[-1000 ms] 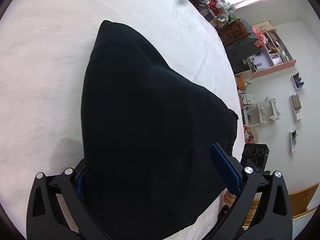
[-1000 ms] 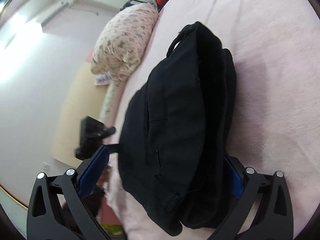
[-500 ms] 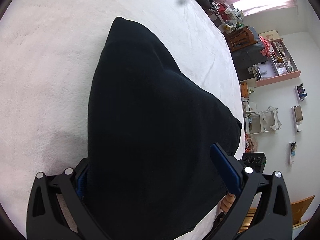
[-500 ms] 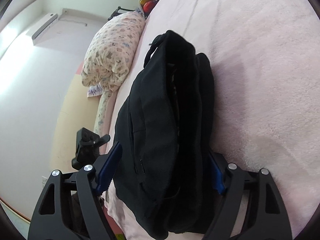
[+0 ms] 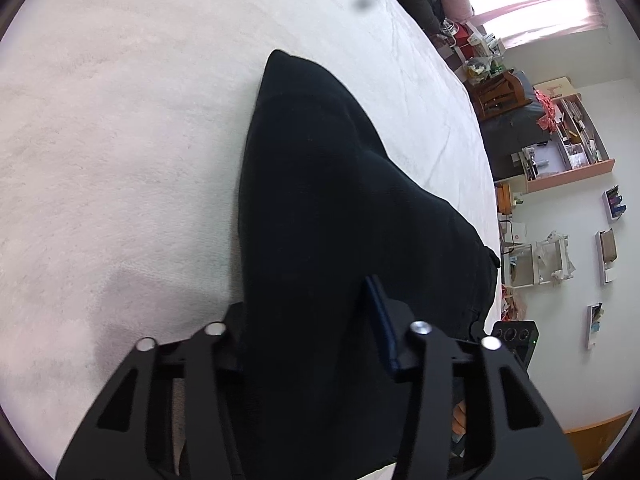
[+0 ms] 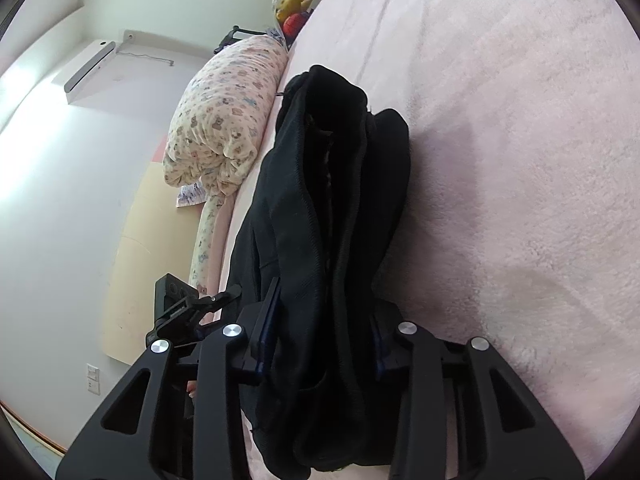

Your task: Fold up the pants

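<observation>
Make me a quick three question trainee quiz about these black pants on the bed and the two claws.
1. True or false: the left claw is closed on the black pants.
2. The pants lie on: A) a wooden floor B) a pale fleece blanket C) a chair.
3. What patterned item sits beyond the pants in the right wrist view?

Key:
1. True; the right claw grips them too.
2. B.
3. A rolled floral quilt.
</observation>
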The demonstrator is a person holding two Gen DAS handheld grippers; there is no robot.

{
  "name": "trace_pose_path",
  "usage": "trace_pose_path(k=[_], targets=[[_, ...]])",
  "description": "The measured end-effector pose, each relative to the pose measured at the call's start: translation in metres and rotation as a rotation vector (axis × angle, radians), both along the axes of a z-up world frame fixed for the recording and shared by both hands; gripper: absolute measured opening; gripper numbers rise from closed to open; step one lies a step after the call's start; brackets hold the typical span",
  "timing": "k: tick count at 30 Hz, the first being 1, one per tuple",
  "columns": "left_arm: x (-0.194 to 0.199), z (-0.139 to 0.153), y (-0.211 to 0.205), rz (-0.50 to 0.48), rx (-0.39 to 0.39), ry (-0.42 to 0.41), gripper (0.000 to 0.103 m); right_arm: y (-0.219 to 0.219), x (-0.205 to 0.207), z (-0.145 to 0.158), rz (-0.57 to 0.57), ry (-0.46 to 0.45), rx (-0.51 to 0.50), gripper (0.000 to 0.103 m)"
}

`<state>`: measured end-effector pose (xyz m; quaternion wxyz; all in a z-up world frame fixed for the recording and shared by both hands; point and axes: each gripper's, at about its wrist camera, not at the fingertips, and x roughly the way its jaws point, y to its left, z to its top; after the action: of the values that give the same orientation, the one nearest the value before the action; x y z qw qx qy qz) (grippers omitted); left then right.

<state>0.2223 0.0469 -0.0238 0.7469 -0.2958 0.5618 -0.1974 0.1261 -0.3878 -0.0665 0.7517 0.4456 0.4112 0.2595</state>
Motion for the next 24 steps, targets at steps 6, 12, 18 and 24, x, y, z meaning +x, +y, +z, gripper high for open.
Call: trace_pose_path(k=[6, 12, 18, 24], targets=[[-0.005, 0.006, 0.004, 0.018, -0.007, -0.033, 0.023, 0.004, 0.004, 0.006, -0.002, -0.031, 0.043, 0.036], [-0.01, 0.017, 0.004, 0.014, 0.012, -0.096, 0.014, 0.008, 0.005, 0.012, -0.004, -0.057, 0.048, 0.035], [-0.013, 0.022, 0.001, 0.01, 0.046, -0.125, 0.012, 0.023, 0.005, 0.027, -0.013, -0.095, -0.105, 0.035], [-0.016, 0.036, 0.001, 0.005, 0.04, -0.19, 0.009, 0.029, 0.003, 0.04, -0.024, -0.139, -0.093, 0.033]])
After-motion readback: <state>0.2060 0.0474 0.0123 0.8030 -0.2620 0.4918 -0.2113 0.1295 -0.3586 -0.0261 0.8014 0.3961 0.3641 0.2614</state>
